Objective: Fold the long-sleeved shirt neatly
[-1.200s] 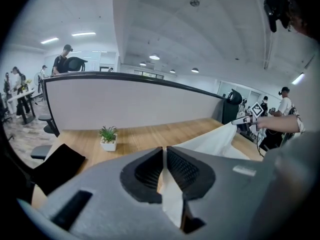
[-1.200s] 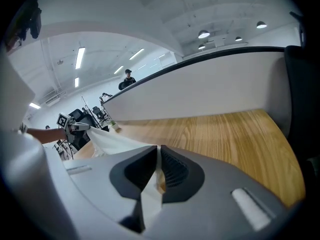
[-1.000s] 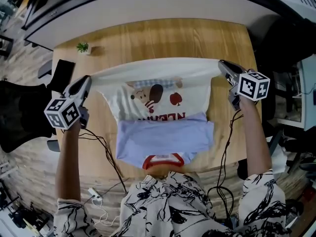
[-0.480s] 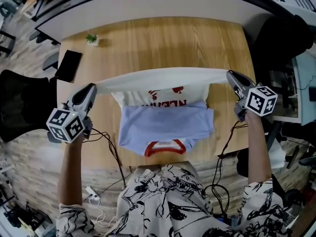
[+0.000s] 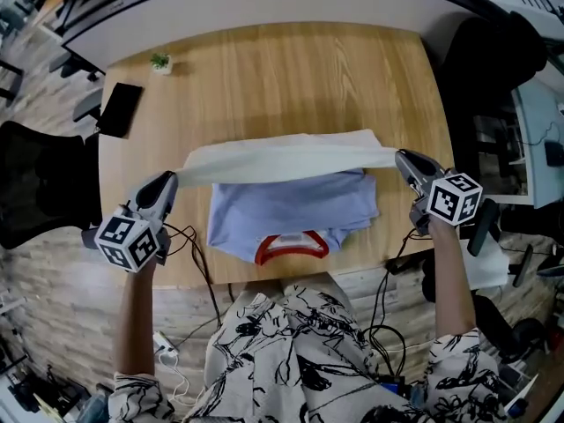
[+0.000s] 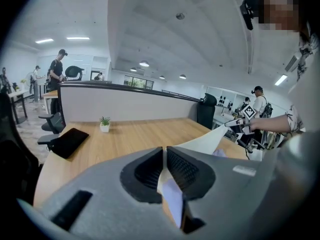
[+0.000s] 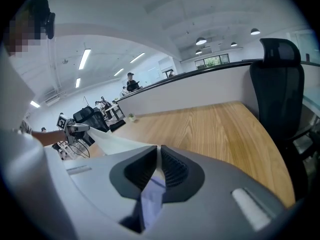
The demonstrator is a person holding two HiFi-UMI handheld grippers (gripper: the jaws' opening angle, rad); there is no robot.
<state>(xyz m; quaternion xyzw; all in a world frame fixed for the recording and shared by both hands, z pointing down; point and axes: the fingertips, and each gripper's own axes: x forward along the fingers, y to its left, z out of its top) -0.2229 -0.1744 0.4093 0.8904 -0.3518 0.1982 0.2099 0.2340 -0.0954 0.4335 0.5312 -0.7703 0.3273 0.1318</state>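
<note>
As left gripper [image 5: 167, 180] tilts down, shirt [image 5: 291, 204] pinched

Cream-and-lavender shirt [image 5: 291, 199], red collar [image 5: 292, 248], on light wood-grain table [image 5: 291, 77].

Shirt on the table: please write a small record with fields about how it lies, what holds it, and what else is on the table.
shirt: blue part flat on table, red collar toward the person, white edge lifted and stretched above it
left tongs: shut on shirt's left corner
right tongs: shut on shirt's right corner
also on table: phone and small plant, far left
</note>
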